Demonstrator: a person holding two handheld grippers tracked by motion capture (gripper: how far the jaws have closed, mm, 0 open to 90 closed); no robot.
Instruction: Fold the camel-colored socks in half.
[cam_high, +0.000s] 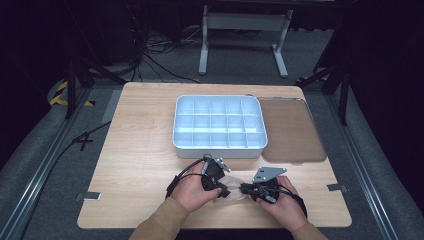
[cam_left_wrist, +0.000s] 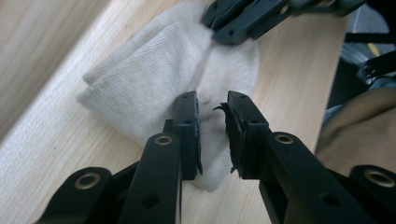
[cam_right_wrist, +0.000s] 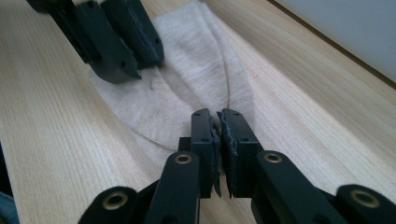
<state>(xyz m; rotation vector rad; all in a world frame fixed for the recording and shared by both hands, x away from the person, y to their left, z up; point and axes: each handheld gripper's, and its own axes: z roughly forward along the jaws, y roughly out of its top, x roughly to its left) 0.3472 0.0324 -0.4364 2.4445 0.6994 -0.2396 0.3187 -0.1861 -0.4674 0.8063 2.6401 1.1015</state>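
A white compartment tray sits on the far half of the wooden table, its grid of cells bare, and a brown translucent lid lies flat just beside its right edge (touching or nearly so); beyond the table stands a grey metal frame amid cables on the floor

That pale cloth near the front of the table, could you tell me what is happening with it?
A person works a pale folded cloth on the wooden table with two tools. The right hand-held gripper is shut on the cloth's edge. The left hand-held gripper stands over it with a gap between its jaws, not pinching. The white divided tray behind holds nothing.
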